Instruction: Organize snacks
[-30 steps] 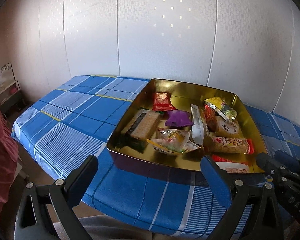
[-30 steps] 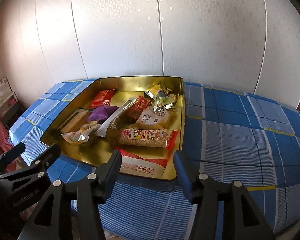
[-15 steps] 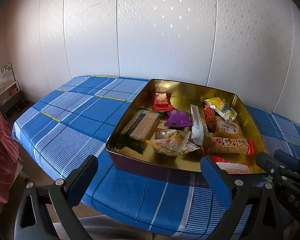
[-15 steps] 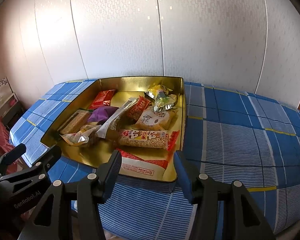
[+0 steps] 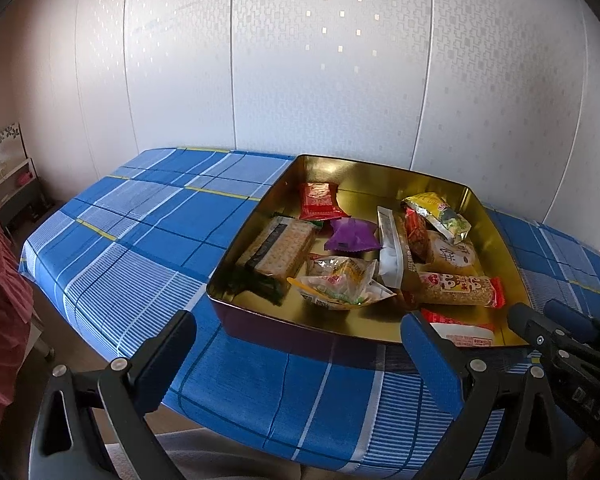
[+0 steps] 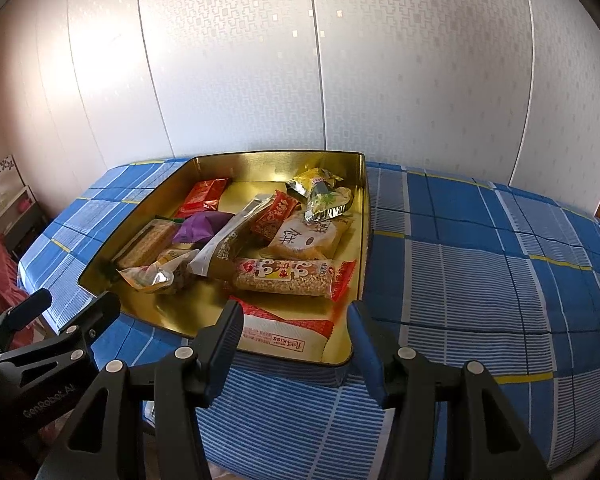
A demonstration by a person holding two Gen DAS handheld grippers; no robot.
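The left claw (image 5: 298, 354) hovers with its two blue-padded fingers spread wide and nothing between them, just short of the near wall of a gold tin (image 5: 300, 324) on a table (image 5: 148, 240) covered in a blue checked cloth. The right claw (image 6: 294, 338) hangs beside it at the tin's near right corner, fingers likewise apart and empty (its gap is the narrower of the two). Lettering on the left claw's black body, seen from the right wrist camera, reads "GenRobot.AI".

All the snacks lie inside the tin. Nearest the right claw is a red-and-white packet (image 6: 284, 330) printed "Rice Kiss", seen upside down. Just behind it lies a long clear bar of puffed grain (image 6: 294, 276) with red ends and red-and-yellow Chinese print. Behind that rests a rice cracker bag (image 6: 312, 236) bearing large Chinese characters, and a small red sachet (image 6: 274, 212) with writing too small to read. A yellow-green foil bag (image 6: 320, 194) sits at the far right corner. A long white-and-silver pouch (image 6: 228, 238) runs diagonally across the middle, with a purple wrapper (image 6: 202, 226) to its left. A flat red packet (image 6: 202, 196) lies toward the far left, a pack of crackers (image 5: 278, 250) along the left wall, and a crumpled clear bag (image 5: 340, 286) near the front.

Compared with a second earlier, nothing has shifted: both claws hold the same spots and the same spread, and every packet lies where it did.

A white panelled wall (image 5: 320, 80) stands behind the table.
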